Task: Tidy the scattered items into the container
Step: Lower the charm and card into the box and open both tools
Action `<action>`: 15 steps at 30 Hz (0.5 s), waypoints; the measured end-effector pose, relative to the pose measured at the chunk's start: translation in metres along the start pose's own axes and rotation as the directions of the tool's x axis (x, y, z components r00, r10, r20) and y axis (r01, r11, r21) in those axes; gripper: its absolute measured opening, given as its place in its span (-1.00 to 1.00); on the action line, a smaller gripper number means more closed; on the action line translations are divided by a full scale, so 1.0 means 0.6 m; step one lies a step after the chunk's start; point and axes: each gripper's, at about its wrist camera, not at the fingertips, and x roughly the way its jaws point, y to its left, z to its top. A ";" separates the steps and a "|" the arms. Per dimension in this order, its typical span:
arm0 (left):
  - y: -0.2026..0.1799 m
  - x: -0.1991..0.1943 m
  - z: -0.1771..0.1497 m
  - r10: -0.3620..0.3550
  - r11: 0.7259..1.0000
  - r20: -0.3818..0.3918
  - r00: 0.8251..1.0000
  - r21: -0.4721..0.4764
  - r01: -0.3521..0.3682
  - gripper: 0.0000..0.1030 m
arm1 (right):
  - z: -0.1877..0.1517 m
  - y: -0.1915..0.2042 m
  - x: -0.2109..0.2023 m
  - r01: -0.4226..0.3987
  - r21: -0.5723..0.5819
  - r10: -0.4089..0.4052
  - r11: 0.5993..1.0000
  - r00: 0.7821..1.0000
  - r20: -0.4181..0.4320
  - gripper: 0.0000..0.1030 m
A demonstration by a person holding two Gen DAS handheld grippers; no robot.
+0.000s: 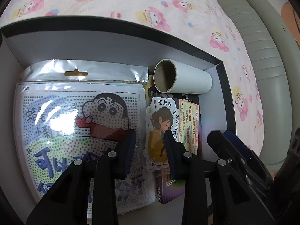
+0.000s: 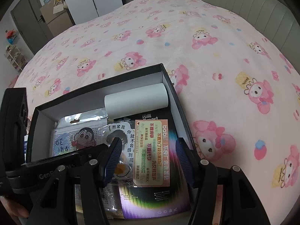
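Observation:
A black box with white inner walls lies on the bed. Inside lie a cartoon bead-art pack in a clear bag, a white paper roll, a girl sticker, an orange label card and a dark screen-protector box. My left gripper is open and empty above the sticker. My right gripper is open and empty above the label card; it also shows in the left wrist view.
The box sits on a pink cartoon-print blanket. A grey padded headboard borders the bed on the right. Cabinets and a cardboard box stand far back left.

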 end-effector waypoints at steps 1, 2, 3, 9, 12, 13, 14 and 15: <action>0.001 0.002 0.001 -0.007 1.000 -0.003 1.000 -0.006 0.007 -0.42 | 0.000 0.000 0.000 0.001 0.001 -0.001 1.000 1.000 0.002 0.09; 0.002 0.004 0.001 -0.014 1.000 -0.006 1.000 -0.010 0.014 -0.42 | 0.001 0.000 0.000 0.002 0.000 -0.002 1.000 1.000 0.003 0.09; 0.003 0.006 0.002 -0.026 1.000 -0.012 1.000 -0.015 0.025 -0.43 | 0.001 0.001 0.000 0.003 0.000 -0.003 1.000 1.000 0.004 0.09; 0.006 -0.012 -0.005 -0.063 0.998 -0.010 0.998 -0.011 0.063 -0.42 | -0.003 0.004 -0.001 0.010 -0.006 -0.010 1.000 1.000 0.006 0.09; -0.005 -0.047 -0.013 -0.004 0.999 0.062 0.998 0.042 0.001 -0.27 | -0.006 0.012 -0.003 0.036 -0.023 -0.035 0.999 0.999 0.009 0.09; -0.010 -0.063 -0.016 0.019 0.998 0.096 0.995 0.061 -0.025 -0.23 | -0.007 0.014 -0.007 0.040 -0.029 -0.039 0.999 0.999 0.014 0.09; -0.013 -0.079 -0.019 0.043 0.996 0.134 0.990 0.073 -0.053 -0.11 | -0.008 0.018 -0.013 0.041 -0.034 -0.041 0.999 0.999 0.026 0.10; -0.016 -0.096 -0.021 0.066 0.993 0.172 0.983 0.083 -0.082 0.07 | -0.008 0.022 -0.022 0.041 -0.040 -0.039 0.998 0.998 0.045 0.11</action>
